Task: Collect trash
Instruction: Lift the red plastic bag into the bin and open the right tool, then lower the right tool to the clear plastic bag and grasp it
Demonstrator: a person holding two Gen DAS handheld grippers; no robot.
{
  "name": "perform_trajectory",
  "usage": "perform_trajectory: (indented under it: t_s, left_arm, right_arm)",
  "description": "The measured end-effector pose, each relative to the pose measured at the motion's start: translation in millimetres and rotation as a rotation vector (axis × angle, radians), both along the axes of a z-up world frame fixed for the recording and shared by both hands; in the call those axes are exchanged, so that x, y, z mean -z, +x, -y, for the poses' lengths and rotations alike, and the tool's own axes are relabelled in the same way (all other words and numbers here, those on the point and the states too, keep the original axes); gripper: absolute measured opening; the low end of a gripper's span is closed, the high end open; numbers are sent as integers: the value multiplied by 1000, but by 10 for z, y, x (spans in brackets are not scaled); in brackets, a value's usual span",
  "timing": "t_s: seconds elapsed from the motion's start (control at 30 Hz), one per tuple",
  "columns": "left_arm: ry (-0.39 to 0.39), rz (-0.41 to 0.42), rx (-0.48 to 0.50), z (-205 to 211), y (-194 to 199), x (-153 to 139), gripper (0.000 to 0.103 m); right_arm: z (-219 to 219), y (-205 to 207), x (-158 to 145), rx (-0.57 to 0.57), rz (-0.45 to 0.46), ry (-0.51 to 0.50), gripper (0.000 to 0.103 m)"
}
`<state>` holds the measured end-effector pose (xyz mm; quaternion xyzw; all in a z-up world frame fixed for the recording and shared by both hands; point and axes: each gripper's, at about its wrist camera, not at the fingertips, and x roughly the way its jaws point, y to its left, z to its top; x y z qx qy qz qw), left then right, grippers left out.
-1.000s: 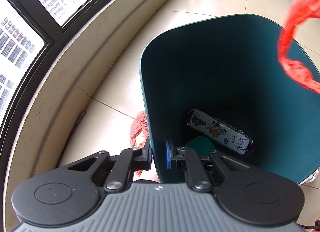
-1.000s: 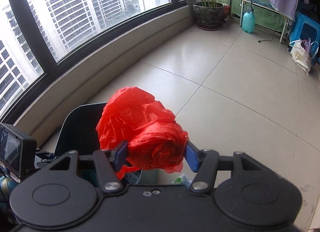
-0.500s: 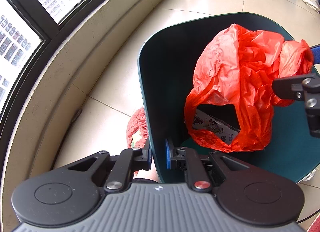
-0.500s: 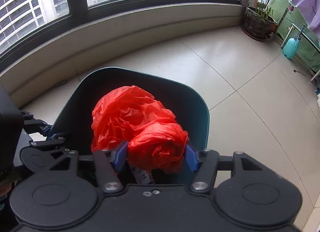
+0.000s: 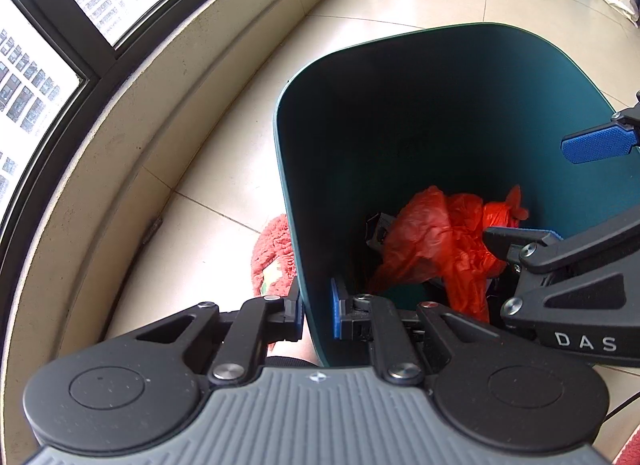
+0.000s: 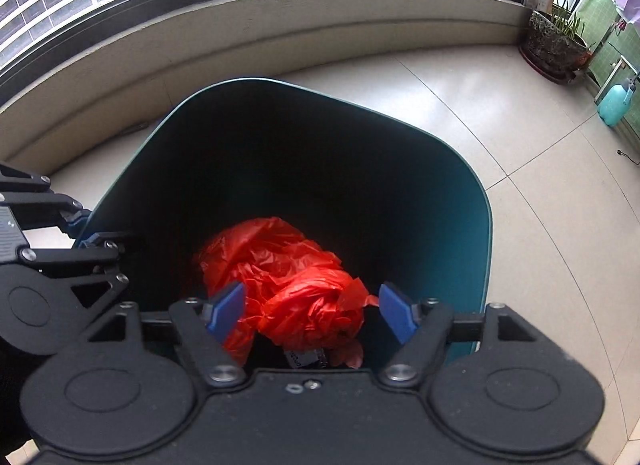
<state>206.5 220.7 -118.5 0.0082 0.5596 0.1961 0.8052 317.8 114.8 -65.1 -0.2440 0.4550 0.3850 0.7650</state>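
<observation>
The left gripper is pinching the near wall of the bin, one pad outside and one inside the rim. The right gripper is hovering over the bin's mouth with its jaws spread wide, gripping nothing. The red bag is lying crumpled at the bottom of the bin, below and between the right gripper's blue pads, and it is not clear whether it is touching them. A printed wrapper is peeking out from under the bag at the bin's bottom. A red fuzzy slipper is sitting on the floor against the outside of the bin, on the window side. A potted plant is standing well beyond the bin, by the curved sill.
</observation>
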Motion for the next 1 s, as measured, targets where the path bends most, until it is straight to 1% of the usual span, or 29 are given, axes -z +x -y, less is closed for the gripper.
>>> perform_trajectory:
  t_s: [0.1, 0.23, 0.47, 0.67, 0.8, 0.9, 0.97, 1.0]
  left_arm:
    - [3, -1, -1, 11, 0, 6, 12]
    - [9, -2, -1, 29, 1, 10, 13]
    - [17, -3, -5, 52, 6, 17, 13]
    - [18, -4, -11, 56, 6, 15, 13]
    - [20, -4, -12, 59, 9, 19, 13]
    - [20, -4, -12, 59, 9, 19, 13]
    - [20, -4, -14, 64, 9, 20, 13]
    - [19, -4, -16, 61, 8, 18, 13]
  right_arm:
    - [42, 9, -29, -6, 0, 15, 80]
    - [194, 56, -124, 9, -23, 62, 81]
    - [826, 180, -490, 56, -57, 190, 83]
    - [1465, 279, -637, 147, -42, 236, 85]
    - [1905, 242, -562, 229, -40, 227, 87]
    - [2186, 326, -376, 301, -71, 207, 89]
    - [2342, 393, -203, 338, -89, 189, 92]
    - [2396, 422, -113, 350, -100, 182, 95]
